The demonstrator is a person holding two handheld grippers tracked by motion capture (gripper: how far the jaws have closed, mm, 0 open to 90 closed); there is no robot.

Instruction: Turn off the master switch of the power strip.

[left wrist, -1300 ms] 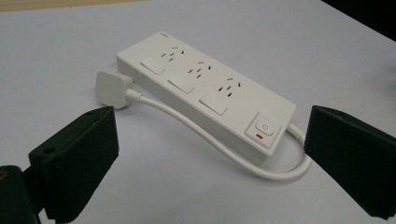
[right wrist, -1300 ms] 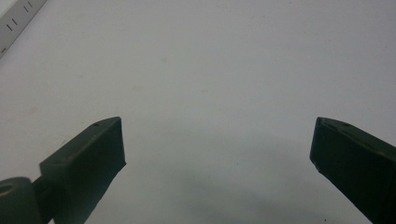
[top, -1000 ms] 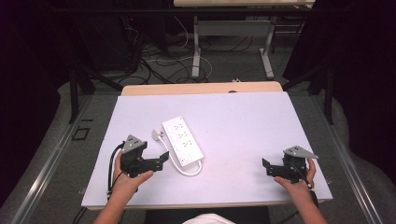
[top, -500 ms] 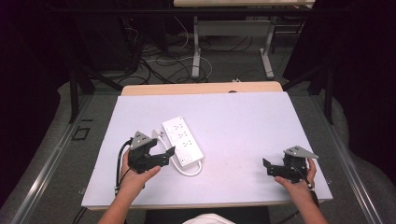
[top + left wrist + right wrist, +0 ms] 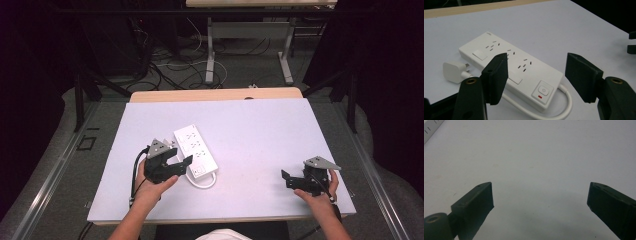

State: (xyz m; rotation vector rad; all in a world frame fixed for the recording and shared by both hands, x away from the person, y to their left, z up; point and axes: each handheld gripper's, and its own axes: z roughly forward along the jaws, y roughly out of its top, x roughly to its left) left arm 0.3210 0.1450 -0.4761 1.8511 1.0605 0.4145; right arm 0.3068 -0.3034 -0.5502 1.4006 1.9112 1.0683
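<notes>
A white power strip [image 5: 196,149] lies at an angle left of the table's middle, and its short cord [image 5: 204,182] loops off the near end. In the left gripper view the power strip [image 5: 511,72] shows several sockets and a switch [image 5: 543,90] with a red mark. A small white plug [image 5: 454,72] rests beside it. My left gripper [image 5: 182,164] is open at the strip's near end, its jaws either side of the switch end [image 5: 539,75] and not touching it. My right gripper [image 5: 286,179] is open over bare table at the near right [image 5: 540,200].
The white tabletop [image 5: 260,130] has a wooden strip along its far edge [image 5: 215,95]. Past it are another table's legs and floor cables [image 5: 210,65]. A corner of the power strip [image 5: 431,127] shows far off in the right gripper view.
My left gripper has moved right and forward up to the near end of the power strip. The right gripper has stayed put.
</notes>
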